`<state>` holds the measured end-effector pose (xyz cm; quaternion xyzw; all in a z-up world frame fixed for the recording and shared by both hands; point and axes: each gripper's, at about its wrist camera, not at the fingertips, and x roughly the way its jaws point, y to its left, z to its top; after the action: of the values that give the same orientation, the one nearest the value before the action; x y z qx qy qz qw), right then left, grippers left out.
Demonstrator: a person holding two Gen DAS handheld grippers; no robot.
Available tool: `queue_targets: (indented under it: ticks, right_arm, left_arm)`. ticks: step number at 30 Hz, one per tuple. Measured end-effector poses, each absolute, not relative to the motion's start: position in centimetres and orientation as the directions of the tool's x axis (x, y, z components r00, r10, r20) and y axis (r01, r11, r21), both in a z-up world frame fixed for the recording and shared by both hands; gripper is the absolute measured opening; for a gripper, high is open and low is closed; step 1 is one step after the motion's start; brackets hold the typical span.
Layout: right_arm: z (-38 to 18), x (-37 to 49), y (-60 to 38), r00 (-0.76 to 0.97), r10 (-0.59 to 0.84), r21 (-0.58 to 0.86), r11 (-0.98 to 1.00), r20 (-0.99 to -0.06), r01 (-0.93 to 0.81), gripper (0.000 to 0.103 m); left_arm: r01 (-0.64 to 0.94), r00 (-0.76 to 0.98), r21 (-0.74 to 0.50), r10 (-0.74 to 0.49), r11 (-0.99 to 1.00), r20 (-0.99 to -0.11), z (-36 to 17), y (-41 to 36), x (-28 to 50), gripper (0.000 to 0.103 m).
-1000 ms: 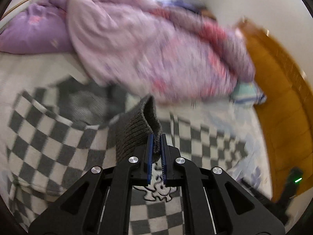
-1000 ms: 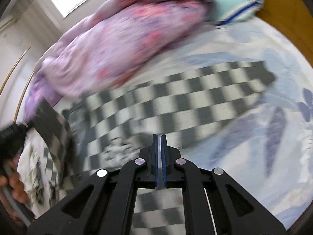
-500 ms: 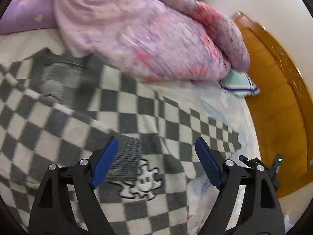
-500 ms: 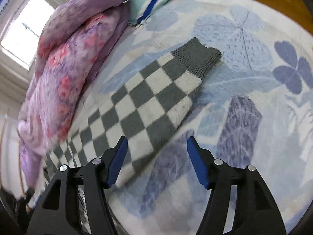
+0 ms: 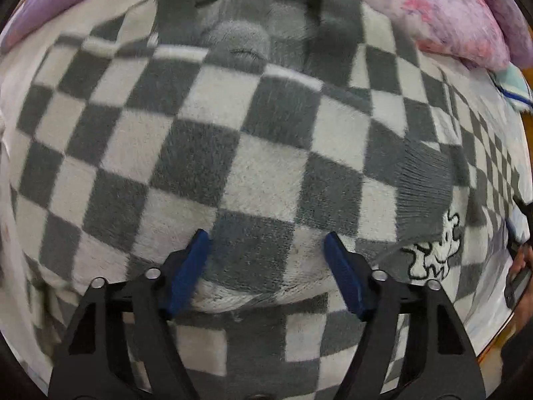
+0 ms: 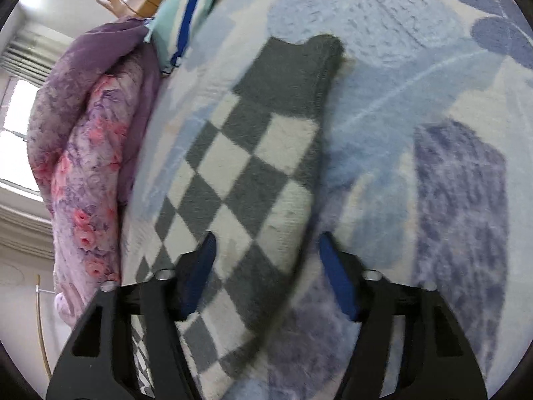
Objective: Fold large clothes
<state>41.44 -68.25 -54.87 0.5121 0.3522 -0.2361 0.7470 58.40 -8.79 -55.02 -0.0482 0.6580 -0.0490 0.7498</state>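
Here, both the left gripper (image 5: 266, 260) and right gripper (image 6: 265, 260) hover spread wide over the checkered sweater (image 5: 253, 166), whose plush folded sleeve (image 6: 253, 173) risks bunching if pinched too shallowly.

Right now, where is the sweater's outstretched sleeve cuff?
In the right wrist view, the grey cuff lies at top centre on the floral bedsheet, ahead of the open right tongs and right of the striped pillow.
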Motion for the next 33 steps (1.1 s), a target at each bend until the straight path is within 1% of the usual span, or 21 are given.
queue_targets:
  ticks: [1,3,5,6,8,9,10,12,14,16,17,18,19,21,22,24,25,26,29,30,33]
  right_arm:
    - [-54.5,41.7,-67.9,0.64,-0.004,0.59,0.385,-0.768,0.71,0.012]
    - [-52.7,42.4,-66.9,0.66,-0.04,0.578,0.443,-0.751,0.685,0.011]
    - [-49.1,44.0,-64.3,0.688,-0.072,0.537,0.569,-0.722,0.623,0.011]
    - [-47.3,45.0,-62.5,0.707,-0.072,0.516,0.631,-0.704,0.579,0.011]
    - [-42.9,47.4,-57.0,0.736,-0.054,0.414,0.798,-0.675,0.438,0.01]
    - [-41.6,48.1,-54.5,0.751,-0.027,0.387,0.844,-0.659,0.37,0.01]
    - [-39.7,49.0,-50.2,0.764,0.024,0.344,0.902,-0.644,0.261,0.011]
    - [-38.2,49.8,-43.6,0.768,0.126,0.311,0.945,-0.627,0.099,0.011]
    - [-38.0,50.1,-36.4,0.734,0.27,0.336,0.94,-0.623,-0.061,0.011]
    - [-39.8,49.7,-29.1,0.653,0.358,0.333,0.928,-0.668,-0.168,0.011]
    - [-41.3,49.8,-26.4,0.597,0.376,0.332,0.924,-0.708,-0.188,0.014]
    - [-43.2,50.0,-24.4,0.528,0.381,0.333,0.924,-0.759,-0.189,0.015]
    - [-45.8,50.3,-22.2,0.437,0.367,0.318,0.93,-0.821,-0.185,0.018]
    - [-49.5,50.2,-20.0,0.328,0.315,0.268,0.946,-0.89,-0.182,0.022]
    - [-50.1,49.9,-19.8,0.331,0.301,0.255,0.951,-0.894,-0.177,0.023]
    - [-48.8,49.7,-20.5,0.361,0.338,0.296,0.941,-0.869,-0.166,0.033]
    - [-48.3,49.6,-21.0,0.371,0.348,0.31,0.937,-0.861,-0.159,0.049]
    - [-47.3,49.2,-21.9,0.408,0.335,0.301,0.942,-0.849,-0.147,0.061]
    - [-45.4,48.9,-24.6,0.454,0.334,0.303,0.942,-0.826,-0.141,0.063]
    - [-45.2,48.3,-25.6,0.466,0.322,0.298,0.946,-0.824,-0.127,0.063]
    - [-45.1,46.7,-28.4,0.489,0.276,0.285,0.957,-0.827,-0.058,0.063]
  left_arm:
    - [0.008,0.146,-0.175,-0.174,0.985,-0.974,-54.4,-8.5,58.3,0.071]
    - [-0.01,0.162,-0.203,-0.199,0.979,-0.967,-53.6,-7.6,58.0,0.071]
    - [-0.034,0.185,-0.224,-0.214,0.974,-0.959,-52.6,-6.1,57.6,0.071]
    - [-0.045,0.199,-0.229,-0.216,0.972,-0.956,-52.1,-5.5,57.4,0.071]
    - [-0.082,0.24,-0.258,-0.232,0.963,-0.943,-50.6,-3.6,57.0,0.071]
    - [-0.102,0.26,-0.274,-0.24,0.956,-0.935,-49.9,-2.8,56.7,0.071]
    - [-0.127,0.286,-0.288,-0.243,0.949,-0.927,-49.1,-1.7,56.6,0.072]
    - [-0.152,0.322,-0.293,-0.233,0.944,-0.918,-47.9,-0.6,56.5,0.072]
    - [-0.178,0.37,-0.307,-0.225,0.935,-0.901,-46.6,0.3,56.7,0.073]
    - [-0.192,0.4,-0.306,-0.211,0.932,-0.892,-45.6,1.6,56.6,0.073]
    - [-0.198,0.408,-0.295,-0.195,0.935,-0.892,-45.2,2.3,56.5,0.073]
    - [-0.2,0.408,-0.292,-0.192,0.935,-0.893,-45.0,2.9,56.3,0.075]
    - [-0.204,0.403,-0.289,-0.189,0.935,-0.896,-45.1,3.4,56.2,0.076]
    - [-0.222,0.389,-0.286,-0.185,0.932,-0.903,-45.7,4.4,56.0,0.076]
    - [-0.227,0.381,-0.287,-0.187,0.931,-0.906,-46.2,4.6,56.0,0.077]
    - [-0.243,0.353,-0.288,-0.192,0.926,-0.916,-47.4,4.7,56.1,0.077]
    - [-0.241,0.351,-0.301,-0.206,0.923,-0.913,-47.8,4.6,56.1,0.077]
    - [-0.237,0.351,-0.311,-0.218,0.92,-0.911,-48.2,4.3,56.3,0.078]
    - [-0.219,0.369,-0.343,-0.248,0.913,-0.896,-48.8,3.3,57.0,0.078]
    - [-0.217,0.375,-0.351,-0.254,0.911,-0.892,-48.9,3.0,57.3,0.081]
    - [-0.246,0.35,-0.286,-0.19,0.926,-0.917,-50.5,2.7,58.0,0.081]
